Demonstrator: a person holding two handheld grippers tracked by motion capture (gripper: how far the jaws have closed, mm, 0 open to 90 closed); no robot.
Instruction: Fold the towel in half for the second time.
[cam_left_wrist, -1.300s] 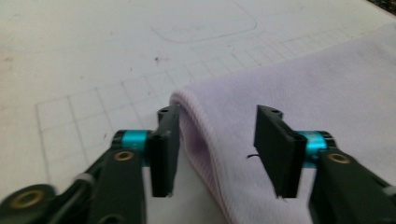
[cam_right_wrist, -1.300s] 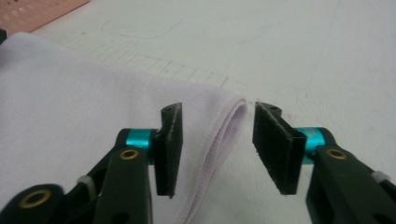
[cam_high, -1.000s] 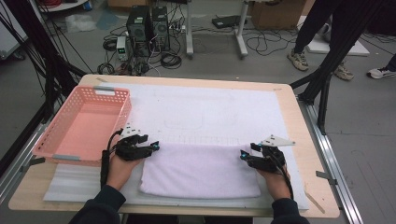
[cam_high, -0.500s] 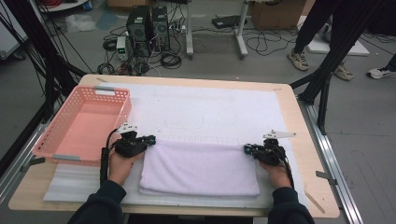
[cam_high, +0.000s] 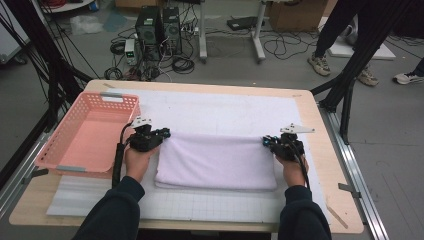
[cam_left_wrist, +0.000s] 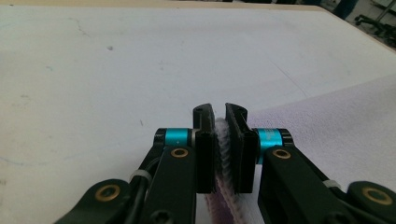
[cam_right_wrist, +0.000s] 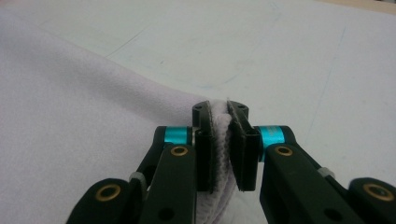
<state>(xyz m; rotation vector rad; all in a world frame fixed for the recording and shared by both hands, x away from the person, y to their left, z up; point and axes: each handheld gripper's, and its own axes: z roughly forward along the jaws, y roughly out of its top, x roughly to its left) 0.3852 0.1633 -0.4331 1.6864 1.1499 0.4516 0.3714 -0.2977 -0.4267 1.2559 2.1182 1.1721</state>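
Pale towel (cam_high: 215, 162) (no legible label, seemingly)

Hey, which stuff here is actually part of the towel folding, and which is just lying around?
In the job:
- lilac towel, pinched at both far corners
- left gripper, shut on the towel
- right gripper, shut on the towel
- white mat under the towel

Lying about:
- pink basket, nothing visible inside
- computer towers and cables on the floor
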